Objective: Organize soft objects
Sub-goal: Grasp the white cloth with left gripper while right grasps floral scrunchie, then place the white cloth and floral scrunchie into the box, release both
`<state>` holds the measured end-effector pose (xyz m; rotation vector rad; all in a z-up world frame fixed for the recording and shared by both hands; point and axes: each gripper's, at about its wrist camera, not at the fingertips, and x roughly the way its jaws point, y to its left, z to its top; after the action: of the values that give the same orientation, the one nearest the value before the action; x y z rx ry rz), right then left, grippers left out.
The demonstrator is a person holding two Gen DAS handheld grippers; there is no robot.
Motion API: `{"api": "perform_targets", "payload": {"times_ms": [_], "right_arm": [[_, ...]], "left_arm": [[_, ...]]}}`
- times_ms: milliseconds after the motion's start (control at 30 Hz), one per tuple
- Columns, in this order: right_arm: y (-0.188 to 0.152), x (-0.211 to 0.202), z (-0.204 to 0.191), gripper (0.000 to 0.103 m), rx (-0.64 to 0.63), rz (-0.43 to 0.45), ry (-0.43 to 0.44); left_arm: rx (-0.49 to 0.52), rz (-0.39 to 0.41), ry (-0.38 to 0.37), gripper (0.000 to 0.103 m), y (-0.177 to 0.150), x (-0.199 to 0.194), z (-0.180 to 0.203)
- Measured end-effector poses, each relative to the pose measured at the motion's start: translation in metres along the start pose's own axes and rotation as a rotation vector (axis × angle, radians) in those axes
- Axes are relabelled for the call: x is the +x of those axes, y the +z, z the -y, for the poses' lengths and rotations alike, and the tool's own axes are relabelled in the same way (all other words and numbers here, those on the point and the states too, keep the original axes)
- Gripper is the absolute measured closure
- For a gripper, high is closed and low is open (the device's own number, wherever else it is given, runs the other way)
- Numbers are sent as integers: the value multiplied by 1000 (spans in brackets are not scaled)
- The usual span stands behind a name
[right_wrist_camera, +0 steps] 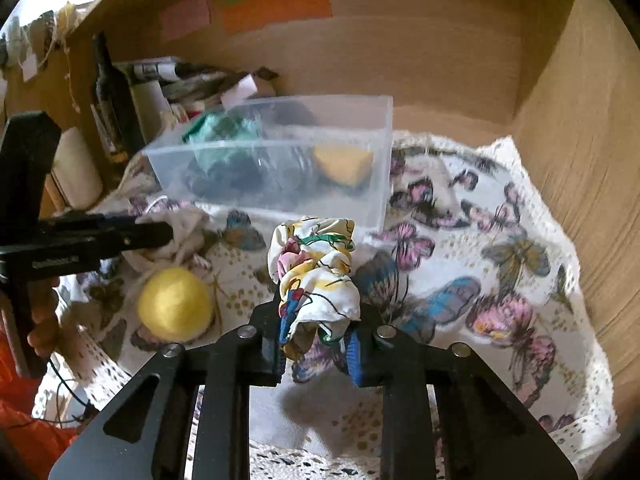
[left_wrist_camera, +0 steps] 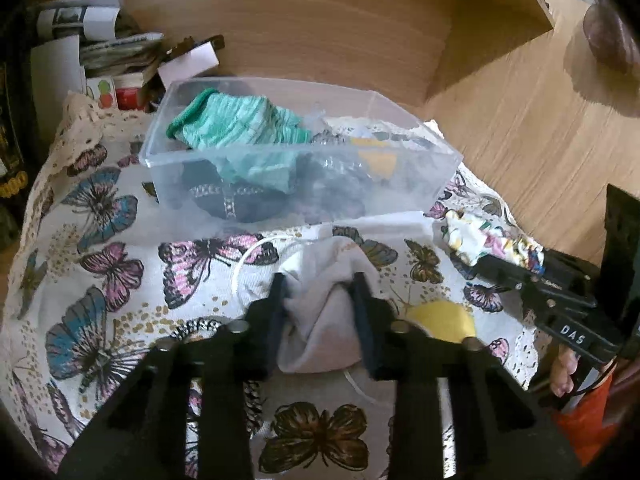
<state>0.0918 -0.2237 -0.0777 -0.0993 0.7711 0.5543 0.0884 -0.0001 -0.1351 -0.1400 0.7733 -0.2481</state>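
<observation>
A clear plastic bin (left_wrist_camera: 436, 184) (right_wrist_camera: 360, 208) stands on the butterfly cloth and holds a green sock (left_wrist_camera: 240, 124), dark items and a yellow piece (right_wrist_camera: 344, 164). My left gripper (left_wrist_camera: 320, 284) is shut on a white drawstring pouch (left_wrist_camera: 320, 332) lying in front of the bin; it also shows in the right wrist view (right_wrist_camera: 188, 228). My right gripper (right_wrist_camera: 318, 320) is shut on a floral fabric scrunchie (right_wrist_camera: 316, 272) and holds it above the cloth, just before the bin; the scrunchie also shows in the left wrist view (left_wrist_camera: 492, 240). A yellow ball (right_wrist_camera: 174, 304) (left_wrist_camera: 442, 322) lies between the grippers.
The butterfly cloth (left_wrist_camera: 112, 240) covers the surface. Books and papers (left_wrist_camera: 92, 48) are stacked at the back left. Wooden walls (right_wrist_camera: 580, 152) close the back and right side. A spiral hair tie (left_wrist_camera: 200, 326) lies under my left gripper. Orange fabric (right_wrist_camera: 24, 420) sits at the near left.
</observation>
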Motion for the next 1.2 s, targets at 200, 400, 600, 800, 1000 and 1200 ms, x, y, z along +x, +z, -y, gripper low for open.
{"api": "perform_targets", "payload": {"times_ms": [200,400,600,800,1000,1200], "right_arm": [[22,-11,-3,82,8,84,40],[48,-19,-14,82,-4,168,78],[68,-20,-15,82,-12,214,98],[87,-14,-10,82,-18,240,76],[100,5,-1,82,0,212,68],[106,32,7,82,15,142,78]], "left_arm": [[54,27,-5,93,10,-12,12],[74,117,3,93,30,-36,17],[81,215,21,93,56,-59,16],[79,280,20,93,80,-68,15],[93,321,49,93,104,-61,17],[113,295,105,93,123,-30,20]]}}
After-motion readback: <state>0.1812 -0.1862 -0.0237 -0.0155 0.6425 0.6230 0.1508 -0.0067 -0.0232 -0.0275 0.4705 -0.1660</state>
